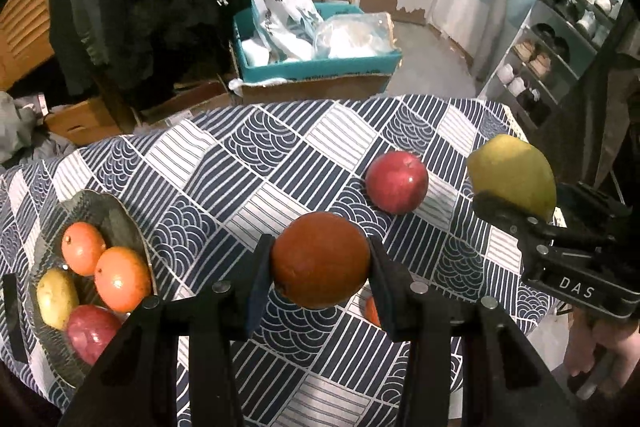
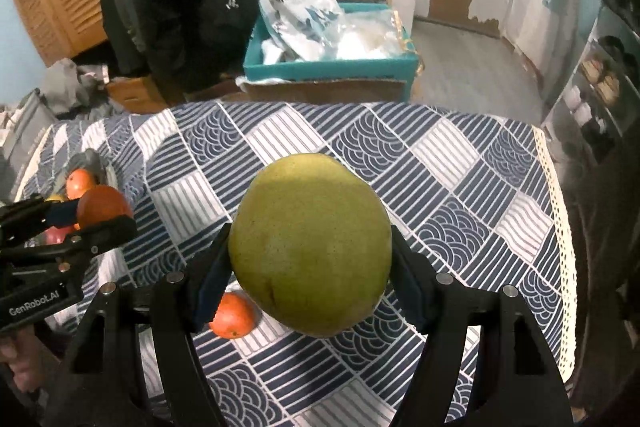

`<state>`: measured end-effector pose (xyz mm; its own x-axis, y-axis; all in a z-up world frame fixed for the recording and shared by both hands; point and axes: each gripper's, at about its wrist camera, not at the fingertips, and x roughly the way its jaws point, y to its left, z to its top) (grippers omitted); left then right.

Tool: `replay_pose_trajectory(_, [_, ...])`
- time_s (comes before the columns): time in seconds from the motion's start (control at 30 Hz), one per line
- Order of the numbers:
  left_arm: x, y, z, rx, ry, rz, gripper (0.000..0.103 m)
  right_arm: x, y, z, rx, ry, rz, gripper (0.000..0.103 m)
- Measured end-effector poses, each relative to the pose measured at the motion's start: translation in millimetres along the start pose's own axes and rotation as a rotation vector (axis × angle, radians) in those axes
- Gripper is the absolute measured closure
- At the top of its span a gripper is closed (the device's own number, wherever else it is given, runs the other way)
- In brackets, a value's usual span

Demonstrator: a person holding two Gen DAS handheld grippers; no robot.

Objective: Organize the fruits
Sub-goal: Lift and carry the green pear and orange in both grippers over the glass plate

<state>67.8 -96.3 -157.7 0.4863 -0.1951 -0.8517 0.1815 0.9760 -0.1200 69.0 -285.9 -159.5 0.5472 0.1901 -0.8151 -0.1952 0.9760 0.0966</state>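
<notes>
An orange (image 1: 320, 259) is gripped by the left gripper (image 1: 320, 267), a pear (image 2: 310, 245) by the right gripper (image 2: 310, 267), both held above the worktop (image 1: 280, 155).

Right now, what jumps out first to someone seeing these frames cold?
Two fruits held in mid-air above the patterned tablecloth: the left gripper is shut on a dark orange, and the right gripper is shut on a big yellow-green pear. Next, the dark plate at the table's left edge, already holding four fruits, and a red apple lying loose on the cloth between the two grippers.
</notes>
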Motion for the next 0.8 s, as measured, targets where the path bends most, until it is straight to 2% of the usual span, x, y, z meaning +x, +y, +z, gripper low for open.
replay_pose_trajectory(0.47, [-49,12,2,-0.006,-0.105,0.021,0.057,-31,22,13,-0.042,-0.079,0.021,0.031])
replay_pose_trajectory(0.8, [-72,25,3,-0.024,-0.145,0.024,0.057,-52,46,22,-0.088,-0.126,0.044,0.031])
